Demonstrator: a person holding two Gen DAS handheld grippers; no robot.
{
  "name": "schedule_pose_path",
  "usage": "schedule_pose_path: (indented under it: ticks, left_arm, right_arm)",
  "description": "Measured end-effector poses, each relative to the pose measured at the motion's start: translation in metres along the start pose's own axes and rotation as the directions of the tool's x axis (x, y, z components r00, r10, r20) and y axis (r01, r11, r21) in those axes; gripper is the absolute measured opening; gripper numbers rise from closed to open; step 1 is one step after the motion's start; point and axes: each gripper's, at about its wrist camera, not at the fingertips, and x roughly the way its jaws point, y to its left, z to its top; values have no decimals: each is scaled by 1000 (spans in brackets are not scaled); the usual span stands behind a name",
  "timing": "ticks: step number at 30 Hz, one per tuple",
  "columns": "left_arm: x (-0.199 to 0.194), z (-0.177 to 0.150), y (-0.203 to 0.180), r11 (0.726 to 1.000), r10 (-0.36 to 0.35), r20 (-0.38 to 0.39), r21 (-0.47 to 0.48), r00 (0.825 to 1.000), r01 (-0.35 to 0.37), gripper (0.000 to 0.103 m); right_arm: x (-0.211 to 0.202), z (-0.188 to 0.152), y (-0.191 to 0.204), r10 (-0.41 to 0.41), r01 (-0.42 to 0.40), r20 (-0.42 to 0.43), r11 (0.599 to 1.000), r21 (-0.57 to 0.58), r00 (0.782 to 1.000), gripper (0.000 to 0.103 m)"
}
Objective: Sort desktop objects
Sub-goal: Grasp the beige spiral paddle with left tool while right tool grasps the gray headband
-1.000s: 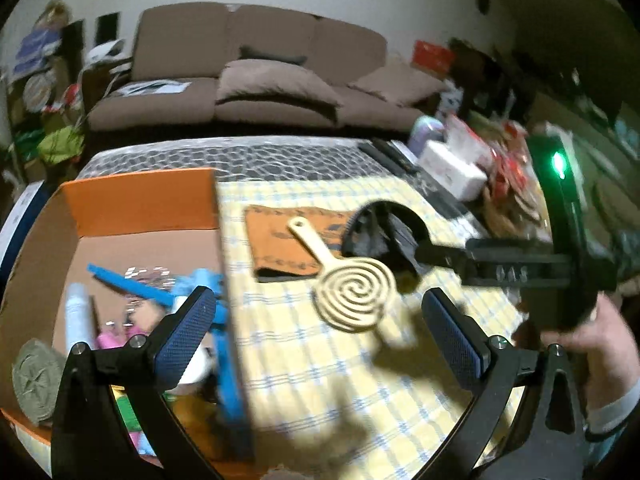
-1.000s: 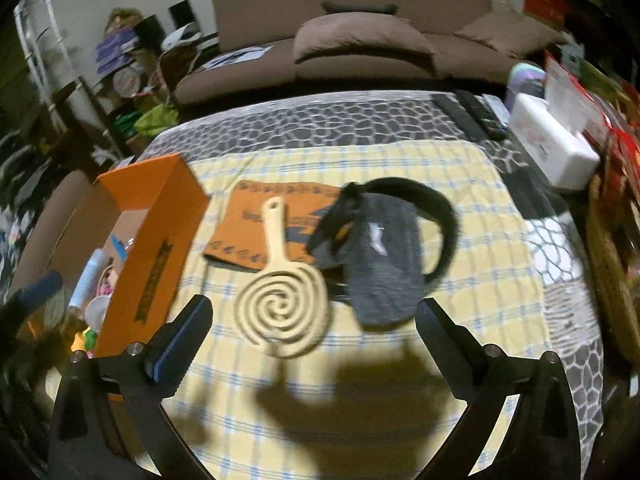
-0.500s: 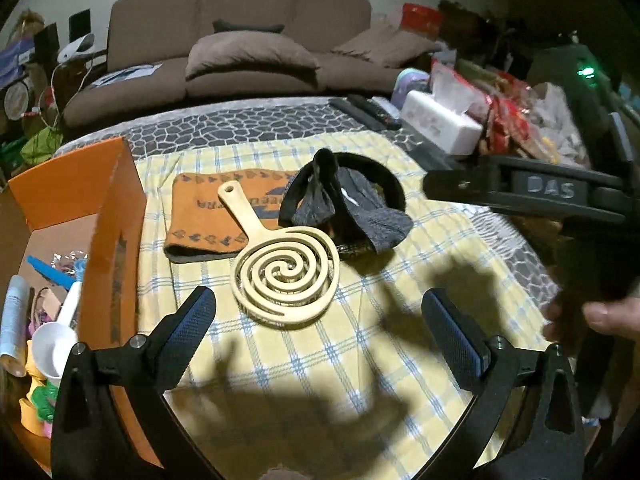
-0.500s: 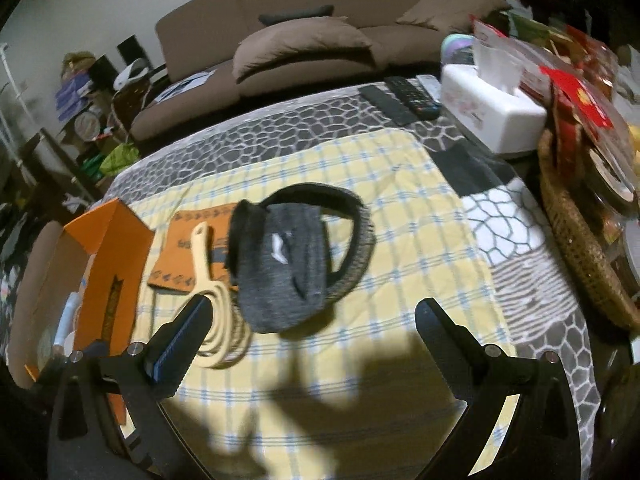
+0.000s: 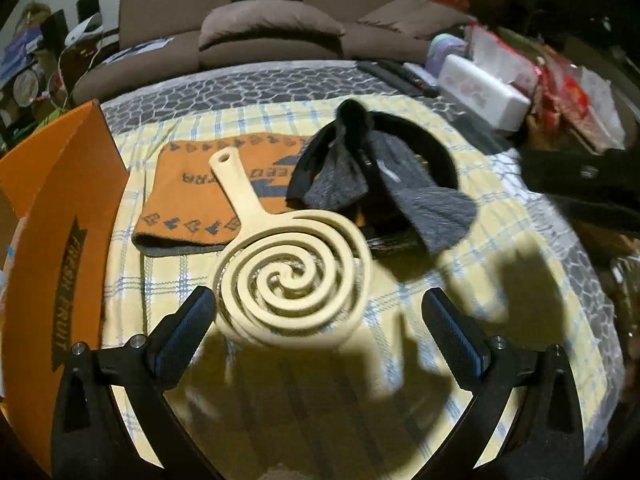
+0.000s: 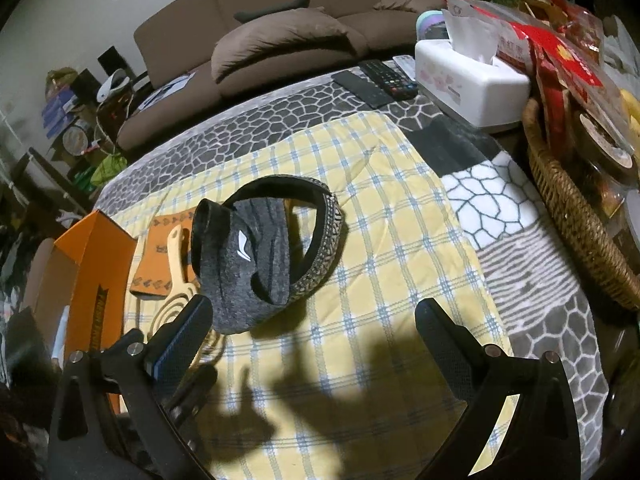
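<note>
A cream spiral trivet with a handle (image 5: 292,284) lies on the yellow checked cloth (image 5: 460,320), its handle over an orange woven mat (image 5: 188,192). A grey and black headband (image 5: 384,184) lies just behind it. My left gripper (image 5: 320,326) is open and empty, its fingers either side of the trivet's near edge. In the right wrist view my right gripper (image 6: 312,334) is open and empty just in front of the headband (image 6: 256,264); the trivet (image 6: 172,304) and mat (image 6: 160,268) show at its left.
An orange cardboard box (image 5: 52,240) with several items stands at the left, also in the right wrist view (image 6: 96,276). A white tissue box (image 6: 468,76), remotes (image 6: 384,80) and a wicker basket (image 6: 568,208) of snacks sit at the right. A brown sofa (image 5: 260,20) is behind the table.
My left gripper has swung from the box toward the trivet and come close over it. My right gripper has moved right and now faces the headband.
</note>
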Motion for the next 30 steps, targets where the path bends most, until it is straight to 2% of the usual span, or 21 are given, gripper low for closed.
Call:
schedule_pose_path:
  ticks: [9,12,14,16,21,23,24,30]
  left_arm:
    - [18,9,3,997,82,31,-5,996,-82,103]
    - [18,11,9,992,123,58,-35,991,-121,103]
    - [18,11,15,992,107,69,-68,992,-102,103]
    - [28,10,17,993,97,21,-70,995,-96,103]
    - [40,7,21,993,82,-20,-87,996,-83,103]
    - [40,6,22,993,69,-13,-94,998,-70,99]
    - [37,6,22,994,55,0,-95,998,-55,90]
    - [27,7,28,994,49,25,-98,998,-47,89]
  right_arm:
    - [14,0,-3,-18,18,-21,1000,-1,1000,102]
    - [17,-1,0,-18,18,-26,1000,-7,999,102]
    - [19,-1,2,-18,18,-28,1000,-11,999,102]
    - [20,-1,4,-19,19,-30,1000,-12,999,102]
    - [25,-2,10,-10,9,-36,1000,-14,999,102]
    - [26,-2,13,-8,7,-35,1000,-24,999,102]
    - [27,-2,15,-8,7,-36,1000,-28,999,102]
    - [31,-1,24,6,-7,-24,999,-34,1000,102]
